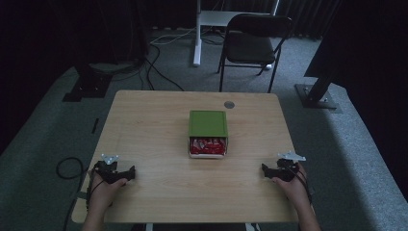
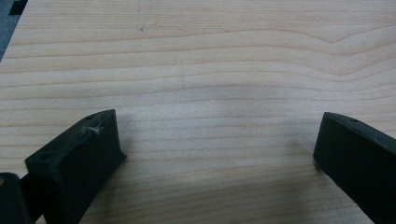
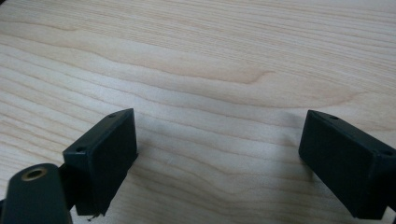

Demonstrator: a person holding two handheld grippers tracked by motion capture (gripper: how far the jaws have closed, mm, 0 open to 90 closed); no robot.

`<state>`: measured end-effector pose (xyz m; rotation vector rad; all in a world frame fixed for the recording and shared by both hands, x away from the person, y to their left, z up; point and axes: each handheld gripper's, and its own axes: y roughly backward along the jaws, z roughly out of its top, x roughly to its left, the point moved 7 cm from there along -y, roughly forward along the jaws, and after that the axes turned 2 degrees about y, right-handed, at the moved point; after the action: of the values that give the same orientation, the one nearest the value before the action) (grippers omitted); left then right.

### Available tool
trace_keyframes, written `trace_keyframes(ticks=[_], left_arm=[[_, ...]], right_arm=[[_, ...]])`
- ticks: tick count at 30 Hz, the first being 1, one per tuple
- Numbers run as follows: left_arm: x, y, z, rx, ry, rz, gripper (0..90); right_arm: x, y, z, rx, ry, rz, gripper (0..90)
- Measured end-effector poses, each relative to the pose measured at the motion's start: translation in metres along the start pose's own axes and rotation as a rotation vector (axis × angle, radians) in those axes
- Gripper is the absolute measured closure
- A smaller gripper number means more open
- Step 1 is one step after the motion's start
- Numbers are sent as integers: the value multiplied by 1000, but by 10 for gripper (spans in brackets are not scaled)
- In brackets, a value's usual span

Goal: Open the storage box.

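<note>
Resting at the near corners: both tools spread wide, gripping nothing.
Left tool [image 1: 129, 173] sits by the counter's [image 1: 159, 192] near-left edge, right tool [image 1: 266, 169] by the near-right edge, each over bare wood. Green box [image 1: 208, 123] stands mid-counter, well apart from both, red packets [image 1: 207, 145] showing at its open near side; broad free surface lies all around.
</note>
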<state>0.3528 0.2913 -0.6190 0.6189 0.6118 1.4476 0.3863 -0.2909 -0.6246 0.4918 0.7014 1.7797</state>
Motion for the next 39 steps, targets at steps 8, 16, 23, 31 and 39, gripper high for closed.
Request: trace_keyframes(ticks=[8, 16, 23, 31, 39], left_arm=[[0, 0, 1, 1, -10, -9, 14], [-9, 1, 2, -7, -64, -37, 15], [-21, 6, 10, -17, -125, -38, 15], [-43, 8, 16, -19, -204, -65, 15], [-66, 8, 21, -37, -264, -94, 15]], right_arm=[[0, 0, 0, 0, 0, 0, 107], [0, 0, 0, 0, 0, 0, 107], [0, 0, 0, 0, 0, 0, 107], [0, 0, 0, 0, 0, 0, 107], [0, 0, 0, 0, 0, 0, 107]])
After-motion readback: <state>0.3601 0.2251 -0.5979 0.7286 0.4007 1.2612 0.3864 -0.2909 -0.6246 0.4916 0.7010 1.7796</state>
